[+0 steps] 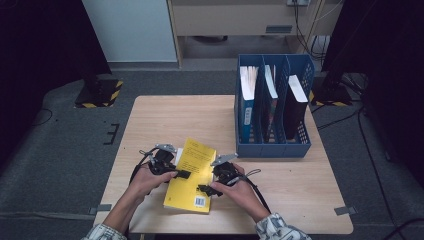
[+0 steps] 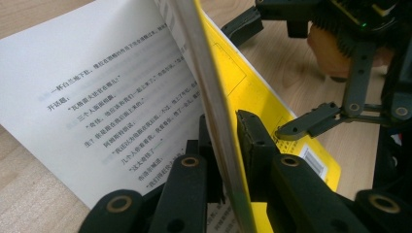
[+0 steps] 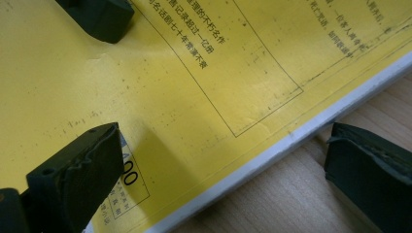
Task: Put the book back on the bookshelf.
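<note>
A yellow paperback book [image 1: 195,160] lies on the wooden table [image 1: 165,120] in front of me. My left gripper [image 1: 183,174] is at the book's left edge. In the left gripper view it [image 2: 226,131] is shut on the yellow cover with a wad of pages, raised on edge above a white printed page [image 2: 97,97]. My right gripper [image 1: 206,190] is at the book's right edge, open. In the right gripper view it [image 3: 223,141] straddles that edge, one jaw over the cover [image 3: 194,73], the other over bare wood. It [image 2: 262,77] also appears open in the left gripper view.
A blue three-slot file holder [image 1: 272,147] stands at the table's far right with an upright book in each slot. Bare wood lies at the far left of the table. Dark floor, cables and stand bases surround the table.
</note>
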Motion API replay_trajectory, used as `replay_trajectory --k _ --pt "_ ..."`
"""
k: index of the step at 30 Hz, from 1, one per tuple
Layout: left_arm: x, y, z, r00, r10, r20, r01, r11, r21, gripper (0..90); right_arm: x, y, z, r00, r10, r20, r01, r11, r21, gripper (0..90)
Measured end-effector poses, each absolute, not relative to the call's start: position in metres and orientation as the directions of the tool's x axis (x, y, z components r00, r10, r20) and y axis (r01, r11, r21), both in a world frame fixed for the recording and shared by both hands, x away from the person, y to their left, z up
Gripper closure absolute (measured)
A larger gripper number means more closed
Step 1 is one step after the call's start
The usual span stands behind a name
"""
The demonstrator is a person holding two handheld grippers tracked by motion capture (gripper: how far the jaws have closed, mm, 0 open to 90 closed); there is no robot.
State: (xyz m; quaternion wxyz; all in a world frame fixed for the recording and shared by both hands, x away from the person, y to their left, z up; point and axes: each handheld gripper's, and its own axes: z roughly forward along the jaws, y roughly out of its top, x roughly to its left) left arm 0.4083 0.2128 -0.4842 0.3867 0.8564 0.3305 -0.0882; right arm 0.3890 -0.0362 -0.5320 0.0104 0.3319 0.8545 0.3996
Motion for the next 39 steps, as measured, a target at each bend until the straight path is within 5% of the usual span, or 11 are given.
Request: replay_trajectory --k 14,17,27,39 --pt "0.404 0.216 -0.466 0.796 0.442 -0.413 0.599 -0.474 0.645 84.6 0.4 -0.037 -0.536 -0.786 0.47 0.401 0.593 0.392 0.703 0.8" --pt "0.404 0.214 -0.464 0.806 0.438 -0.399 0.586 -0.491 0.645 84.9 0.404 -0.038 -0.535 -0.797 0.423 0.432 0.589 0.38 0.713 7.2" --pt "0.408 0.221 -0.455 0.816 0.478 -0.326 0.561 -0.518 0.646 85.3 0.409 -0.038 -0.514 -0.816 0.448 0.365 0.542 0.373 0.754 24.0" --pt "0.419 0.233 -0.444 0.795 0.525 -0.304 0.562 -0.448 0.695 85.5 0.419 -0.025 -0.456 -0.867 0.476 0.148 0.391 0.466 0.794 41.8"
